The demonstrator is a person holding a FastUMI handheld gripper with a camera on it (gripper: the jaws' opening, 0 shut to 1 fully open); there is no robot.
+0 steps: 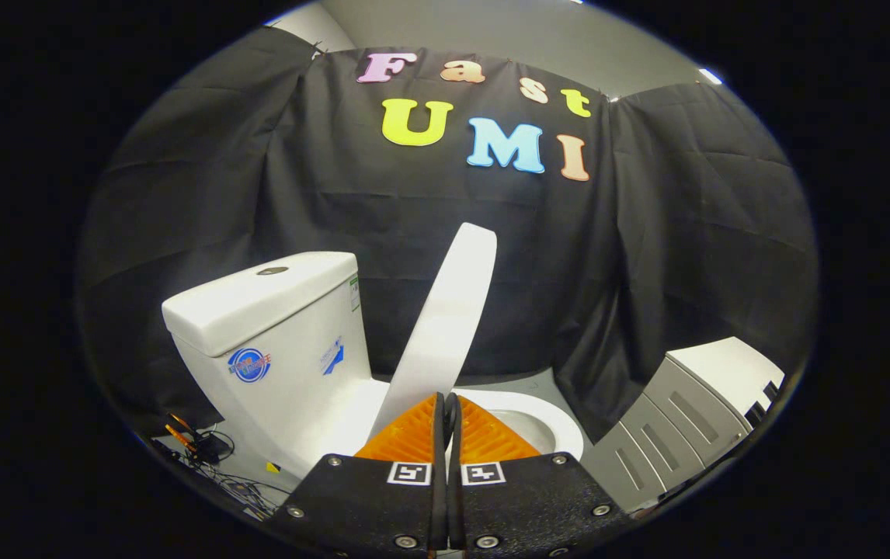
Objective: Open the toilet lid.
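So your gripper [446, 411] is sitting right at the front here, and the two fingers [414, 435] are pressing together, almost no gap between them. The lower edge of the toilet lid [445, 318] is coming down right at the fingertips and is looking pinched between them, though honestly the contact spot is hiding behind the fingers, so I can't tell for sure that both are squeezing it. The lid itself is standing raised, tilting up and away from the fingers, leaning a bit toward the side away from the tank, with its top edge reaching up against the black cloth wall [647, 233]. Just beyond the fingertips, on the side away from the tank, the open rim of the toilet bowl [546, 415] is showing, uncovered. On the other side, the toilet tank [282, 334] is standing with a round flush button [272, 271] on its top and a couple of stickers on its side. Down by the base of the tank some cables [204, 446] are lying on the floor. Off on the bowl's side, a grey and white cabinet [686, 419] is sitting near the cloth. Behind everything the cloth is hanging across the back, with a pale ceiling [476, 27] peeking above it.
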